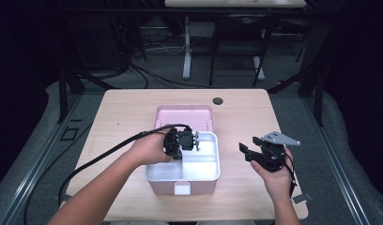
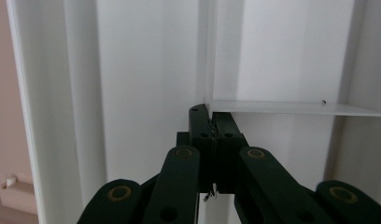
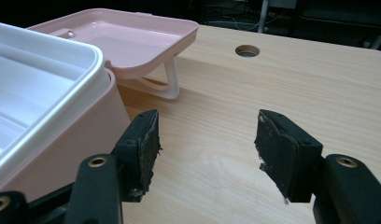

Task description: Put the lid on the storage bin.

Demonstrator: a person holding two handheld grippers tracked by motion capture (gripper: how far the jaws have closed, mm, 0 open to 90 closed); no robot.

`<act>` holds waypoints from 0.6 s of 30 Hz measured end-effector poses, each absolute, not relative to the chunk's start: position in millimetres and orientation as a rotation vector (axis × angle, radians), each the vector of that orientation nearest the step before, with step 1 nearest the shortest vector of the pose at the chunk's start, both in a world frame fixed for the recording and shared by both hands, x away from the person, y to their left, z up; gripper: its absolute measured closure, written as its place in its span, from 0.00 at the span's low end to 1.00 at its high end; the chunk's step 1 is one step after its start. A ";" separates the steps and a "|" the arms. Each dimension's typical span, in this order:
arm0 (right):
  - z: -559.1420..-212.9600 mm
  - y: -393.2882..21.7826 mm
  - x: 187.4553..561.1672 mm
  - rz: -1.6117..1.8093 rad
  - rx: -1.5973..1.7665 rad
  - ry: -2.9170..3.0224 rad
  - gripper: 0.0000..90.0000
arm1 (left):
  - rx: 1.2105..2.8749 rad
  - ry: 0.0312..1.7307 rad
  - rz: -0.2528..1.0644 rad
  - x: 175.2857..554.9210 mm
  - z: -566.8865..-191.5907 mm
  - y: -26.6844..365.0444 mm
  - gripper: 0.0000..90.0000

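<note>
Pale wood is running under everything here, and nearest to me the person's two hands are coming in over the table (image 1: 246,112) edge. The right gripper (image 1: 248,151) is waiting just right of the pink lunch box (image 1: 161,186), its jaws standing apart with nothing between them and bare tabletop beneath. The left gripper (image 1: 188,139) is reaching down into the white inner tray (image 1: 217,154), and its jaws are pressed together on the thin white divider (image 2: 291,108) where that meets the tray's cross wall. I would judge that the divider, or the tray by way of it, is being gripped for lifting out; the next move is calling for a straight upward pull, with the right gripper probably steadying the box's outer wall so the base is not rising too. The tray walls are standing close on both sides of the left jaws, so sideways room is scarce there. Beyond the box, the pink lid (image 1: 184,116) is lying open, touching the far rim, and behind it a cable hole (image 1: 218,101) is sitting in open tabletop, well apart.
</note>
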State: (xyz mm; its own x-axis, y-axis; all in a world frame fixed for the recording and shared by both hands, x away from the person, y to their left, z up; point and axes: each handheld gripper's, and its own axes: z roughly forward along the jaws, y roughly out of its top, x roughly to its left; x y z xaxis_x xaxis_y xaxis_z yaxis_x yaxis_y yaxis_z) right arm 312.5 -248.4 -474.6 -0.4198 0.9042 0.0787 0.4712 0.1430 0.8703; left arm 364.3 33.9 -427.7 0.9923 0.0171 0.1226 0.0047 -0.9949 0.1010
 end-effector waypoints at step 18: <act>-476.1 -246.3 313.8 1.215 1.302 1.957 0.43 | 2.972 0.071 0.161 366.0 -439.8 42.4 0.96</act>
